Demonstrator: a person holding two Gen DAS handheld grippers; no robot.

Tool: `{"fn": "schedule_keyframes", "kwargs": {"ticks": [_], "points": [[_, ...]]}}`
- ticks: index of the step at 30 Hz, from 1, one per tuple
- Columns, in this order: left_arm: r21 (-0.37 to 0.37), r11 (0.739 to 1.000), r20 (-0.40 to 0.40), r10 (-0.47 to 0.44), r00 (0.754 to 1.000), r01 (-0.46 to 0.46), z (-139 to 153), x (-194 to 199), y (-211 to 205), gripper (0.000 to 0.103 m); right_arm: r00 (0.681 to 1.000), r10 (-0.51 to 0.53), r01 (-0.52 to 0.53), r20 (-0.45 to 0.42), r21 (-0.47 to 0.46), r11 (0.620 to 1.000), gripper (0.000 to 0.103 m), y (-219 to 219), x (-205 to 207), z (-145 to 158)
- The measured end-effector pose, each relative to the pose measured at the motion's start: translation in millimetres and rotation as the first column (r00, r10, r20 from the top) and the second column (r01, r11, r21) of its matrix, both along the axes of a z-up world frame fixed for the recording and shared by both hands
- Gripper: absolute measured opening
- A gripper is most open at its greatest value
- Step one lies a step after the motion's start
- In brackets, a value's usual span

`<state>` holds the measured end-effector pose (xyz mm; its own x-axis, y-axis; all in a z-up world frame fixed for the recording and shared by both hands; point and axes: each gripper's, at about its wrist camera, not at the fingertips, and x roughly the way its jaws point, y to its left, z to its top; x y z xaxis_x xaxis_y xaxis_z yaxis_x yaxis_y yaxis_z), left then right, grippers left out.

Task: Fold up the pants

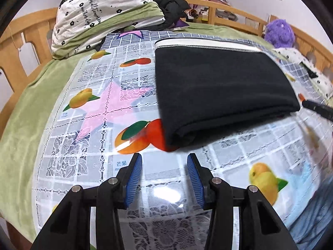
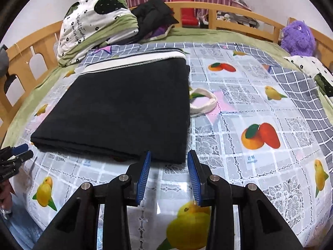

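The black pants (image 1: 224,91) lie folded into a flat rectangle on the fruit-print tablecloth (image 1: 100,108), with the white waistband (image 1: 206,44) at the far end. My left gripper (image 1: 164,162) hovers just short of the fold's near left corner, open, nothing between its blue pads. In the right wrist view the pants (image 2: 124,108) fill the middle left. My right gripper (image 2: 169,156) is open at their near right corner, and the cloth lies flat there without being pinched. The left gripper (image 2: 23,151) shows at the left edge.
A white and green folded quilt (image 2: 97,27) and a heap of dark clothes (image 2: 154,14) sit at the far end of the bed. A white cloth loop (image 2: 203,102) lies right of the pants. A purple plush toy (image 2: 297,37) and wooden rails (image 2: 229,10) border the bed.
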<state>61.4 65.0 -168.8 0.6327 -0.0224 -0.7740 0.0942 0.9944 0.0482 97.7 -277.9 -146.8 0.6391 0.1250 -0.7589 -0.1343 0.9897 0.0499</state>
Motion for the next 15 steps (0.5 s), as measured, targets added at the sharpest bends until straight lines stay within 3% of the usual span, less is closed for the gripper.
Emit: {"fn": "schedule_keyframes", "kwargs": {"ticks": [6,7,8,12,15], "points": [[0.058,0.998,0.054,-0.021,0.998,0.018,2.6,9.4,-16.5,0.039,1.000,-0.012,0.012,-0.002,0.015,1.000,0.036,6.5,16.1,-2.4],[0.049,0.998,0.062,-0.027,0.998,0.024,3.7,11.1,-17.2,0.021,1.000,-0.014,0.014,-0.002,0.017,1.000,0.036,7.2,18.5,-3.0],[0.031,0.999,0.063,-0.032,0.997,0.030,4.5,13.2,-17.4,0.015,1.000,-0.018,0.018,-0.006,0.015,1.000,0.036,8.1,21.4,-4.6],[0.003,1.000,0.042,-0.006,0.999,0.006,-0.3,12.8,-10.8,0.015,0.998,-0.026,0.026,-0.055,-0.010,1.000,0.037,9.5,29.2,-19.4],[0.009,1.000,0.001,0.006,1.000,-0.006,-2.8,4.7,-9.1,0.014,0.999,-0.027,0.026,-0.045,-0.018,0.999,0.037,7.0,26.5,-18.2]]}}
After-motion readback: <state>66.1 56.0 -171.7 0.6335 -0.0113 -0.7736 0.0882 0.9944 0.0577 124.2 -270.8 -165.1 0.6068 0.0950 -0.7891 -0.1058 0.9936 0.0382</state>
